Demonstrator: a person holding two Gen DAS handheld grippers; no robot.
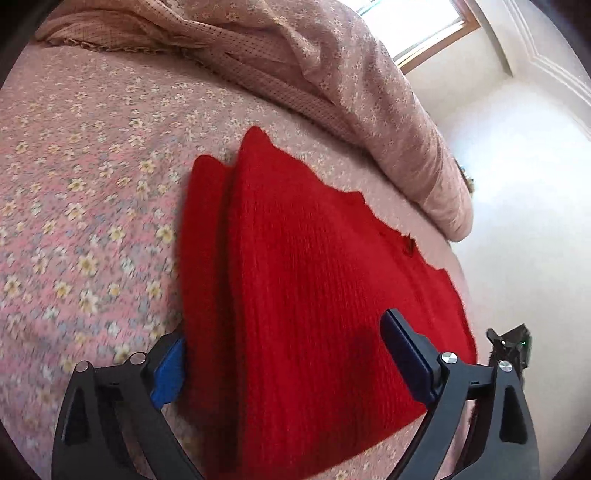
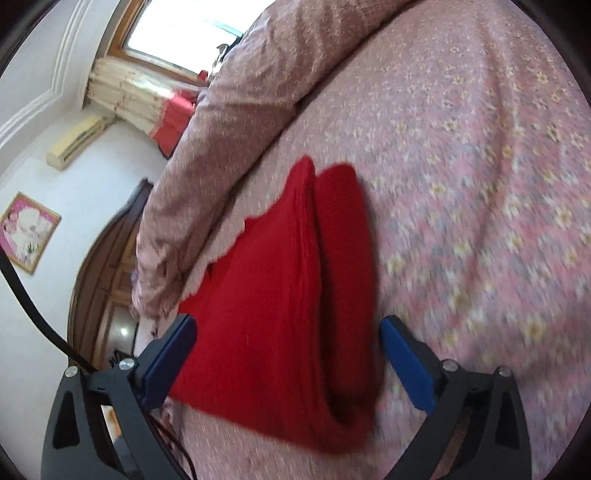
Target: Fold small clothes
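Note:
A red knitted garment (image 1: 295, 266) lies folded in layers on the pink flowered bed sheet (image 1: 81, 192). My left gripper (image 1: 284, 354) is open, its blue pads (image 1: 168, 373) apart on either side of the garment's near end. The garment also shows in the right wrist view (image 2: 273, 288), with a folded layer along its right side. My right gripper (image 2: 288, 354) is open, its blue pads (image 2: 406, 362) spread across the garment's near end. Neither gripper holds cloth.
A bunched pink flowered quilt (image 1: 332, 74) lies along the far side of the bed, also in the right wrist view (image 2: 207, 155). A window (image 2: 184, 29), an air conditioner (image 2: 77, 140), a framed picture (image 2: 27, 232) and a wooden headboard (image 2: 107, 266) are beyond the bed.

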